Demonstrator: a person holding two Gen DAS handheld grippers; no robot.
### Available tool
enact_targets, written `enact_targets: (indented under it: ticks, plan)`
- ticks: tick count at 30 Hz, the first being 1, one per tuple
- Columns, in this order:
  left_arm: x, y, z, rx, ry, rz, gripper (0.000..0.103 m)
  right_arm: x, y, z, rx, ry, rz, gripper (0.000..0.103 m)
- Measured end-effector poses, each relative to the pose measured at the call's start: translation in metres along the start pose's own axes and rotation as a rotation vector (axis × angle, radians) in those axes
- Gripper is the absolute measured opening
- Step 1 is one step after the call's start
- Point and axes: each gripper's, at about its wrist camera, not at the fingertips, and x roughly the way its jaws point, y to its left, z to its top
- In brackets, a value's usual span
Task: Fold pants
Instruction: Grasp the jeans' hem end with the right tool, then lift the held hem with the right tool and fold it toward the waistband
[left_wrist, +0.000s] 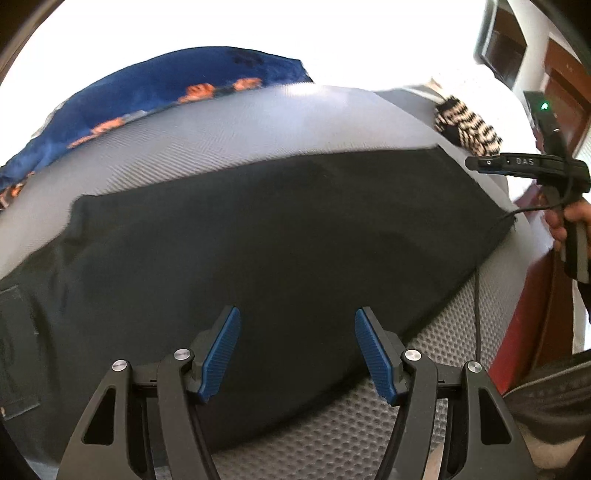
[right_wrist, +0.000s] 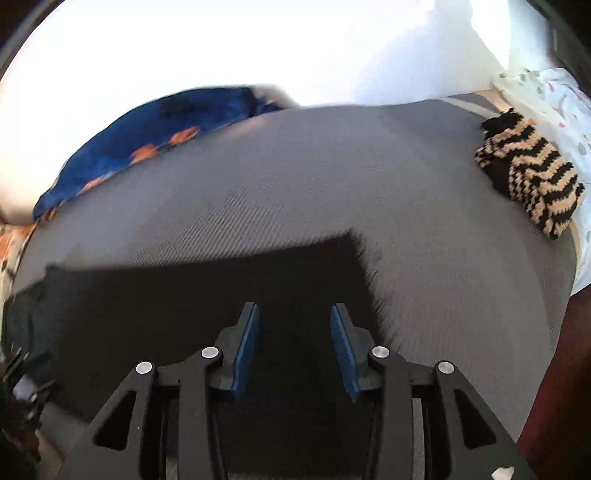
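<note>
Dark pants (left_wrist: 277, 240) lie flat in a folded rectangle on a grey mattress (left_wrist: 221, 140). My left gripper (left_wrist: 297, 325) is open and empty, just above the near edge of the pants. The right gripper's body (left_wrist: 524, 166) shows at the far right of the left wrist view, held in a hand, by the pants' right edge. In the right wrist view the pants (right_wrist: 221, 295) fill the lower left, and my right gripper (right_wrist: 294, 317) is open and empty above their right end.
A blue blanket with orange prints (left_wrist: 166, 85) lies at the far left of the mattress. A black and tan striped knit item (right_wrist: 532, 177) lies at the far right, next to a white patterned cloth (right_wrist: 569, 103). A dark red floor (left_wrist: 528, 314) lies past the mattress's right edge.
</note>
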Motion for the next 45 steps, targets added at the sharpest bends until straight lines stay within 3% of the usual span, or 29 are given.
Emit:
enact_targets:
  ticks: [5,8,9,12,17,23,32,34,37,40,45]
  plan:
    - [-0.003,-0.009,-0.017,0.054,0.005,-0.001,0.066,0.003,0.007,-0.034,-0.002,0.066,0.003,0.038]
    - [-0.008,-0.012,-0.026,0.082,0.005,0.000,0.066,0.003,-0.005,-0.054,0.040,0.100,-0.042,0.037]
    - [-0.009,-0.013,-0.029,0.094,0.002,0.007,0.066,0.001,-0.015,-0.059,0.068,0.094,-0.050,0.031]
    - [-0.014,-0.014,-0.032,0.098,-0.001,0.023,0.066,-0.015,-0.037,-0.066,0.158,0.069,-0.072,0.032]
    - [-0.030,-0.005,-0.031,0.044,-0.058,0.053,0.066,-0.042,-0.058,-0.083,0.307,0.063,0.023,0.033]
    - [-0.037,0.021,-0.029,-0.050,-0.077,0.091,0.066,-0.036,-0.065,-0.107,0.444,0.082,0.130,0.034]
    - [-0.037,0.044,-0.035,-0.142,-0.062,0.152,0.066,-0.016,-0.092,-0.106,0.689,-0.022,0.255,0.033]
    - [-0.033,0.048,-0.038,-0.155,-0.041,0.165,0.066,-0.013,-0.097,-0.103,0.720,-0.038,0.256,0.027]
    - [-0.028,0.051,-0.041,-0.163,-0.019,0.174,0.066,-0.007,-0.100,-0.098,0.747,-0.038,0.251,0.010]
    - [-0.028,0.051,-0.040,-0.162,-0.017,0.177,0.066,-0.005,-0.094,-0.089,0.738,-0.033,0.244,0.008]
    - [-0.038,0.063,-0.037,-0.239,-0.026,0.110,0.066,-0.018,-0.069,-0.064,0.702,-0.061,0.296,0.008]
